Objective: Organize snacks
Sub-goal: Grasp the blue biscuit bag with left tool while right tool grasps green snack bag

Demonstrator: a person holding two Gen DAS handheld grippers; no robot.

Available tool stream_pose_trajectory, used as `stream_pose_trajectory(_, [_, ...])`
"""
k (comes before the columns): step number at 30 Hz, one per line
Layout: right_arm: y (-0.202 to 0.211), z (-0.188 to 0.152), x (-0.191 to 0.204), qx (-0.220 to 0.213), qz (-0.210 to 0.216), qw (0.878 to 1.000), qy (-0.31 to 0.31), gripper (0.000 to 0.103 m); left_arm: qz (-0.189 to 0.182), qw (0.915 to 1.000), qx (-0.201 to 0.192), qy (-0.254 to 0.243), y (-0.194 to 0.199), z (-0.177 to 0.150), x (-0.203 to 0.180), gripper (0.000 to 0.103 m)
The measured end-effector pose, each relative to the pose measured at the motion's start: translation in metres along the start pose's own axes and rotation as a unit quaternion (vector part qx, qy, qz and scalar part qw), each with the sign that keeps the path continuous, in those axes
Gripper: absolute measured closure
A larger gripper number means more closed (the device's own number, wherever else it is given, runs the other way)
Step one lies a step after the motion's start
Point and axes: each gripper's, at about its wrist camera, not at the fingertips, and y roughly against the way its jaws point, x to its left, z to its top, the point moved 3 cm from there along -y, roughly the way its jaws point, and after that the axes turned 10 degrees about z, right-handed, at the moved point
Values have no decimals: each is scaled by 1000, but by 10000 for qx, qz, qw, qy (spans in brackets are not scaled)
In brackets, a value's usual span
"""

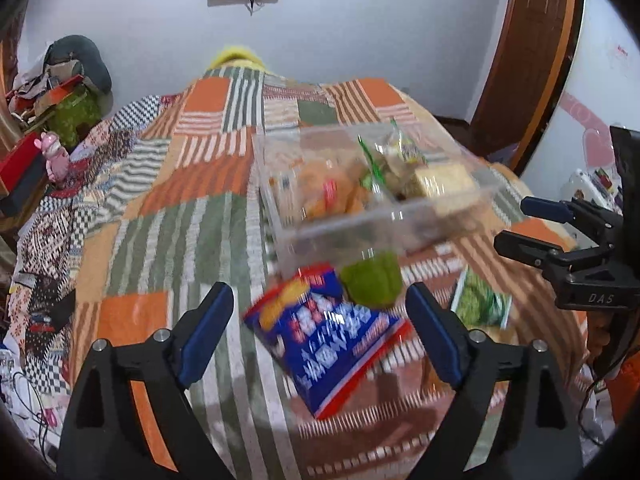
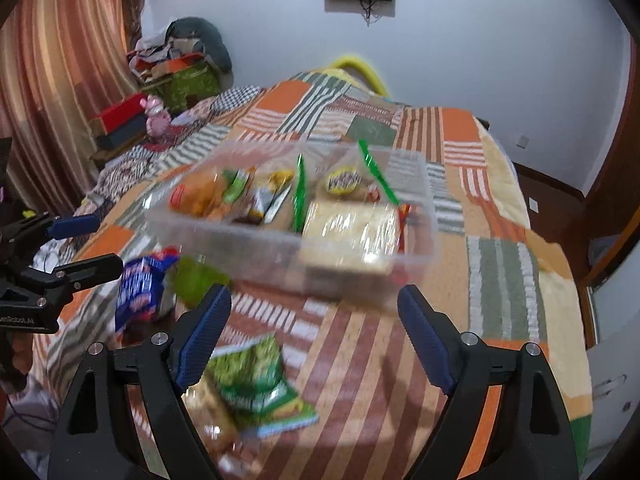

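Note:
A clear plastic box [image 1: 400, 220] [image 2: 248, 240] full of mixed snacks sits on the patchwork bedspread. In front of it lie a blue and red snack bag [image 1: 328, 336] [image 2: 138, 288], a green wrapped snack [image 1: 372, 284] [image 2: 196, 280] and a green packet [image 1: 480, 300] [image 2: 256, 380]. My left gripper [image 1: 320, 320] is open and empty, above the blue bag. My right gripper [image 2: 314, 328] is open and empty, above the bedspread just right of the green packet. Each gripper shows at the edge of the other's view, the right one [image 1: 516, 224] and the left one [image 2: 88, 240].
The bedspread [image 1: 172, 220] covers the bed. A pile of boxes and clothes [image 2: 176, 72] and a pink toy [image 2: 156, 118] sit at the far left. A striped curtain [image 2: 60, 80] hangs left. A wooden door [image 1: 528, 60] stands right.

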Motion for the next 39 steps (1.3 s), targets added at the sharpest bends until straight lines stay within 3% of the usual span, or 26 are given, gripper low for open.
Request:
stream_pose_trajectory(8, [-22, -33, 3, 544, 82, 9985, -25, 20, 251, 9997, -4, 63, -18, 0, -10, 14])
stream_pose_trajectory(12, [-27, -38, 5, 601, 275, 9977, -178, 19, 683, 9976, 69, 55, -36, -5, -5, 14])
stream_pose_trajectory(20, [-37, -37, 9, 692, 538, 9959, -206, 19, 693, 9960, 561, 36, -56, -43, 18, 14])
stream_pose_trajectory(23, [-41, -39, 9, 701, 622, 9952, -299, 21, 529, 9958, 712, 227, -64, -46, 27, 22])
stream_pose_trajectory(26, [-42, -39, 14, 710, 586, 9955, -207, 35, 354, 9962, 676, 428, -68, -44, 30, 25])
stream_pose_trajectory(28, [-43, -38, 18, 712, 656, 9952, -137, 57, 326, 9966, 615, 434, -66, -43, 29, 29])
stream_pose_trajectory(30, [-44, -37, 21, 723, 688, 9949, -115, 69, 348, 9973, 526, 382, -62, -43, 26, 32])
stream_pose_trajectory(39, [-27, -35, 14, 464, 514, 9975, -162, 75, 78, 9987, 365, 354, -26, -45, 20, 46])
